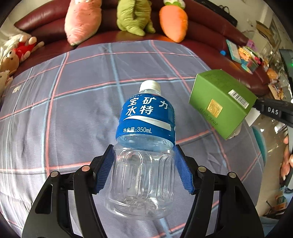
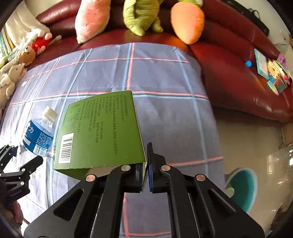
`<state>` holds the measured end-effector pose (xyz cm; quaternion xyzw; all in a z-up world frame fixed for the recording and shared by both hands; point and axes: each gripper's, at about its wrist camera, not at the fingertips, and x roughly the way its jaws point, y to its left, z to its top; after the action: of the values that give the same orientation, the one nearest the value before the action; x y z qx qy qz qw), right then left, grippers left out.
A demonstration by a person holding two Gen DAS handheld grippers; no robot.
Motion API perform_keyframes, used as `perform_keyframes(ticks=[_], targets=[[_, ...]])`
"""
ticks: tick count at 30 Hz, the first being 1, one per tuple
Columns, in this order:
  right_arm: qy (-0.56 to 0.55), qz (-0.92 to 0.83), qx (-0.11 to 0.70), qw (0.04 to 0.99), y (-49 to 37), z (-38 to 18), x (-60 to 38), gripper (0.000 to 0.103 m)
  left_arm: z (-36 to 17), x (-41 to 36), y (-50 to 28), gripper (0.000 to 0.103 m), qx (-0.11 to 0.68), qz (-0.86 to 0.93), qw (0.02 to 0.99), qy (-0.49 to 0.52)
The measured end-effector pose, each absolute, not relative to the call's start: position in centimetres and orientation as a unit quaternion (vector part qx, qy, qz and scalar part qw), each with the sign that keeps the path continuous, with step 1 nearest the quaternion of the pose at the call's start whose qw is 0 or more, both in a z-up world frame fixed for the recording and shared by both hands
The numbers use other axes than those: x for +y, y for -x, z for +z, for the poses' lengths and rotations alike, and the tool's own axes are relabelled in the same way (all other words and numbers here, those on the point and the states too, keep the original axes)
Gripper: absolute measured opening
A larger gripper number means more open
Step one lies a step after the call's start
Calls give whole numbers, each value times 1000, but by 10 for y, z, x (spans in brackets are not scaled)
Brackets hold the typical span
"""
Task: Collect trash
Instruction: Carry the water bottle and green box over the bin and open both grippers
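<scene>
My left gripper (image 1: 143, 157) is shut on an empty clear plastic bottle (image 1: 144, 152) with a blue label and white cap, held above the plaid cloth (image 1: 73, 109). The bottle also shows at the left of the right wrist view (image 2: 39, 133). My right gripper (image 2: 145, 161) is shut on the right wall of a green cardboard box (image 2: 102, 133), held in the air over the cloth. The box also shows at the right of the left wrist view (image 1: 222, 102), with the right gripper's black arm behind it.
A dark red leather sofa (image 2: 228, 73) wraps around the cloth-covered surface. Plush toys line its back: a pink one (image 1: 82, 22), a green one (image 1: 135, 16), an orange carrot (image 1: 174, 22). Books and toys (image 2: 272, 73) lie on the right. A teal bin (image 2: 241, 188) stands on the floor.
</scene>
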<state>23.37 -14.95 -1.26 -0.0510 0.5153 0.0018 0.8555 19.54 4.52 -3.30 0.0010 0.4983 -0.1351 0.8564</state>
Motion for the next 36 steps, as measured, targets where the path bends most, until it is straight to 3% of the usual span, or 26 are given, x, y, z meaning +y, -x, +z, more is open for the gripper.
perform_keyframes(ticks=[8,17,24,32,34,36], targets=[[-4,-44,499,865,-186,13,-223,4,-19,-27,-187,66,489,-204,847,-33],[-73,-148,482,860,-102,27,-379,4,-20,-185,-171,66,482,-314,814,-85],[-142,-200,466,850,-44,17,-499,4,-40,-311,-150,66,505,-368,771,-122],[-190,-208,468,838,-5,-9,-565,5,-74,-409,-132,67,537,-392,732,-149],[-199,-207,470,835,-1,-16,-575,5,-81,-422,-131,72,543,-390,729,-149],[-198,-205,475,833,-1,-21,-578,5,-85,-425,-131,85,541,-381,734,-154]])
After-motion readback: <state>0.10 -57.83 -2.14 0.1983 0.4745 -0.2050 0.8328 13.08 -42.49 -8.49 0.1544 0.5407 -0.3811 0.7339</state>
